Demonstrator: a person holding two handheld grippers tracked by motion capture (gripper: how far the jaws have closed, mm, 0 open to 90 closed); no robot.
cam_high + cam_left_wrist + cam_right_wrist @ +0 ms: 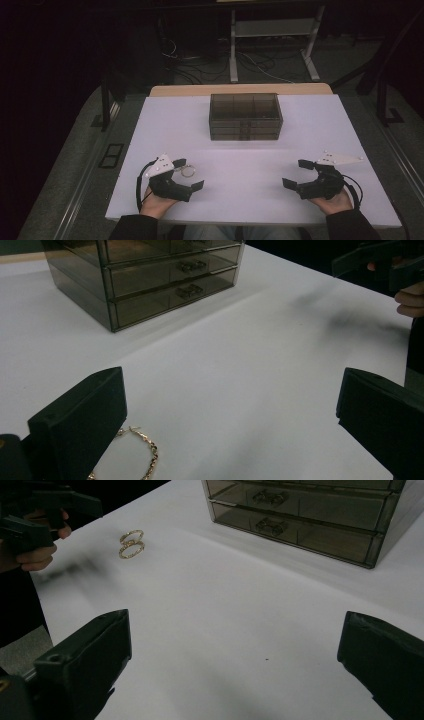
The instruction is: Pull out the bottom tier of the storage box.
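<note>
The gold chain bracelet (pixel 188 171) lies flat on the white table (pixel 240 150), just beside the upper jaw of the left gripper (pixel 189 173) and well apart from the smoked-plastic drawer organizer (pixel 245 116) at the far side. In the left gripper view the chain (pixel 147 452) curves out from behind that gripper's left-hand jaw; in the right gripper view it reads as two small gold loops (pixel 131 543) lying against each other.

We judge the bracelet to be very light, limp and thin. It will not hold its shape when lifted; it will drape and swing from the grip point. The links look smooth, so we expect some slip under a weak pinch. It sits low on the surface, so the jaw tips must come down to the tabletop to catch it.

We recommend pinching across a single run of links, or where the two loops meet, rather than enclosing the whole ring.

Both claws stand spread wide with nothing between the jaws: the left next to the chain, the right gripper (pixel 299 175) resting near the right-hand edge of the table, well apart from it.
</note>
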